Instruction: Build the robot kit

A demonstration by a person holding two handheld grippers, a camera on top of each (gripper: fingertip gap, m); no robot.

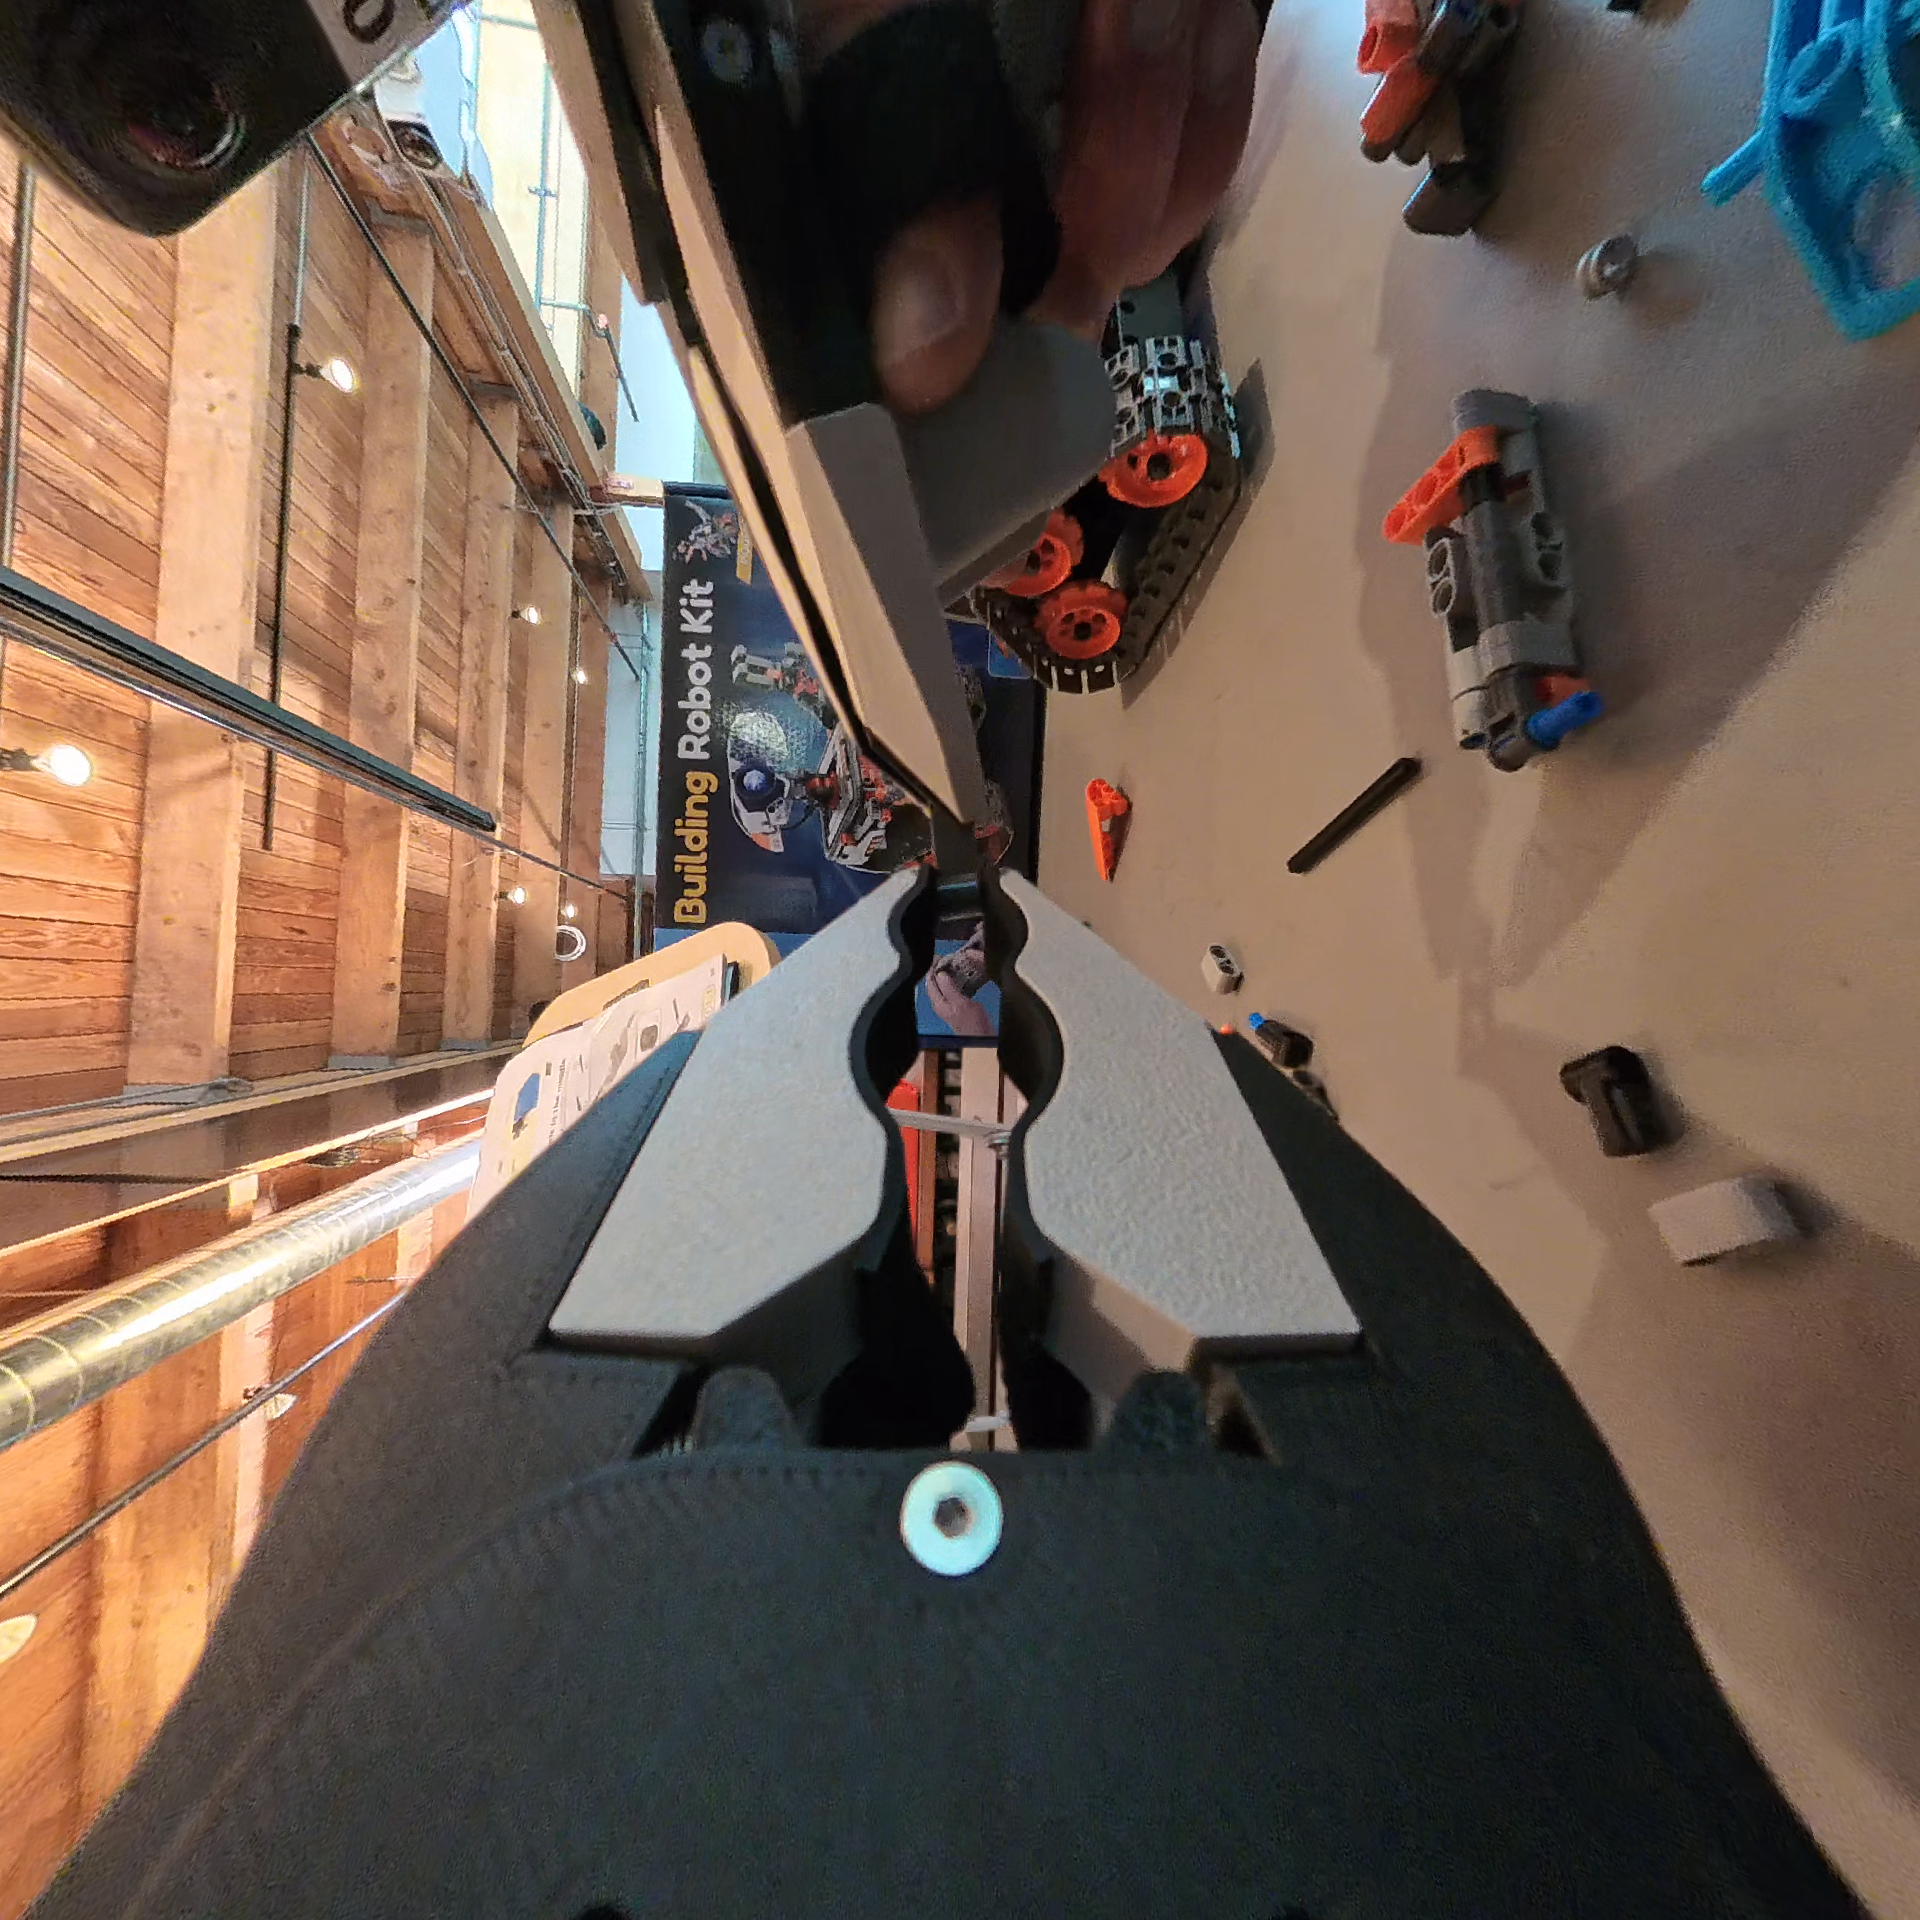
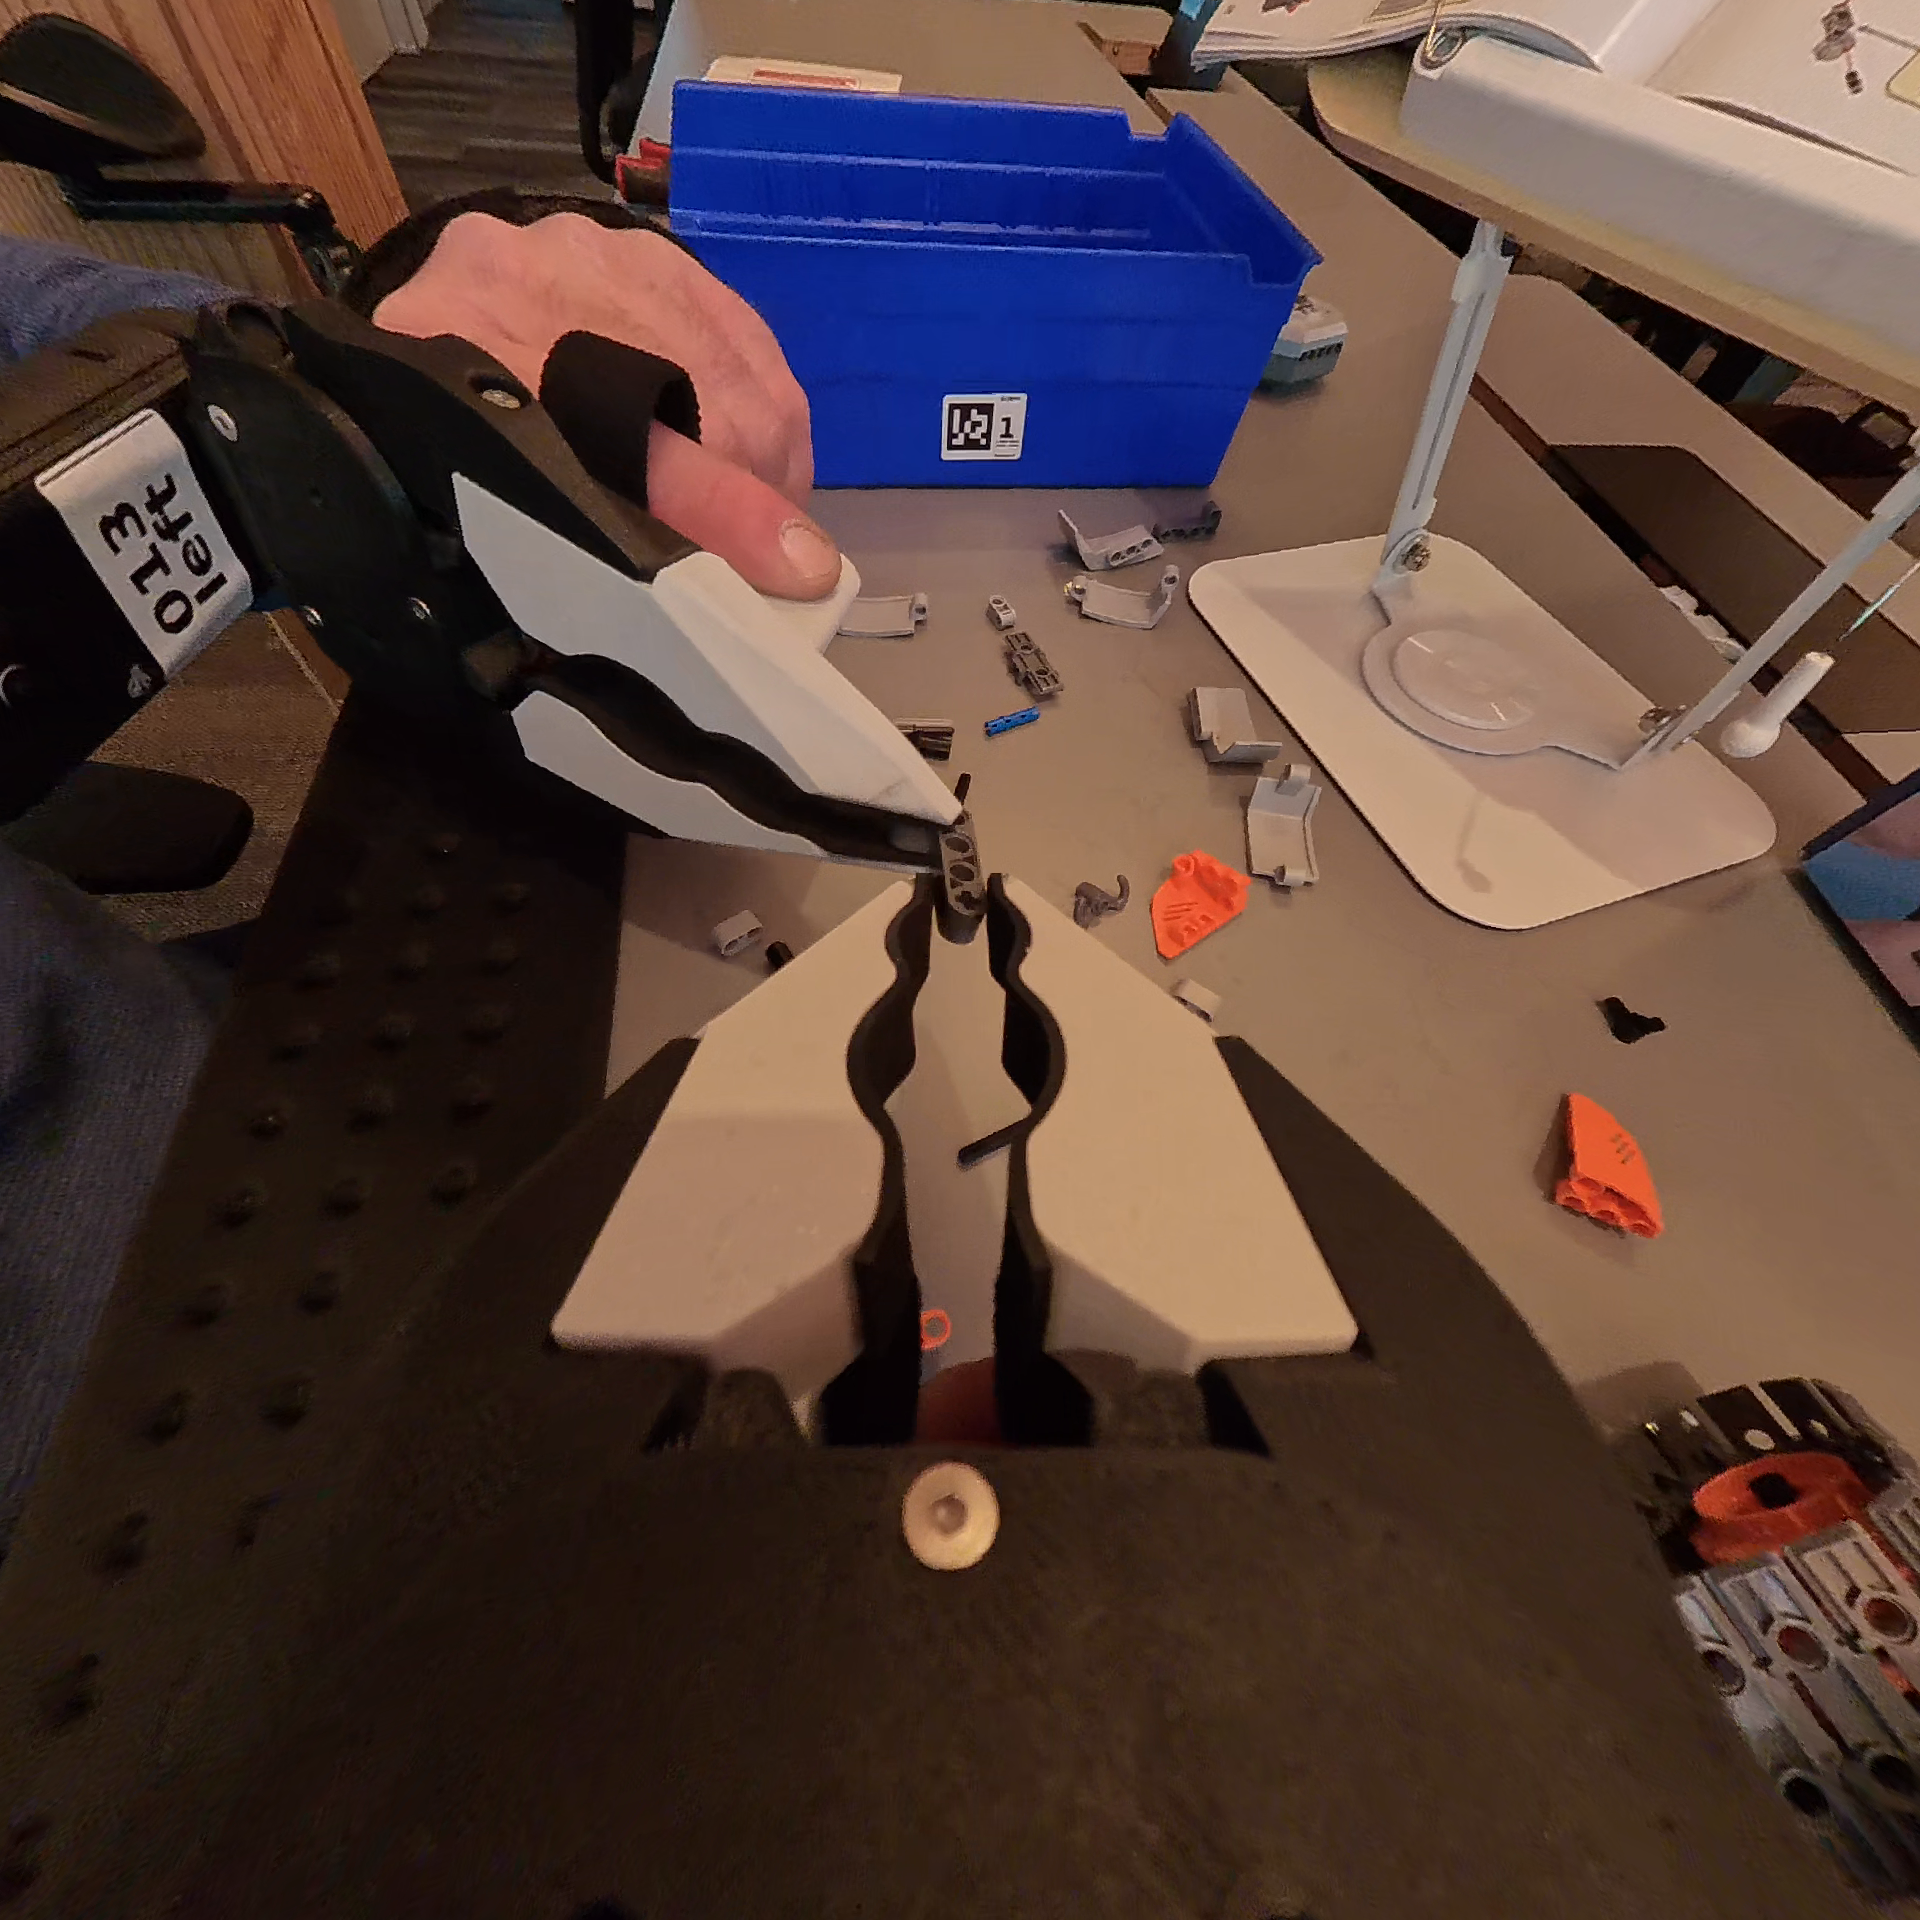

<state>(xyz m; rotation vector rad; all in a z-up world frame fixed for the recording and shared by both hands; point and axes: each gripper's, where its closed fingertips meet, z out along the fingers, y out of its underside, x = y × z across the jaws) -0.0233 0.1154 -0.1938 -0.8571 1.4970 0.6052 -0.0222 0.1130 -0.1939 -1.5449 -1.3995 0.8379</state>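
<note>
Over grey table (image 2: 1351, 1039), both claws (image 2: 958, 888) (image 2: 930, 821) pinch one dark holed beam (image 2: 961, 878).

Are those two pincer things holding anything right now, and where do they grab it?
Yes: both pinch one small dark grey beam with holes. The right gripper clamps its lower end; the left gripper grips its upper end from the side.

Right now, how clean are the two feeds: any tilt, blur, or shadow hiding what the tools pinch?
Left wrist view: rolled sideways, table on the right; hand blurred up close, long shadows on the table. Right wrist view: level, warm dim light, edges bowed; the dark beam between left tool and right tool is sharp, foreground dark.
</note>
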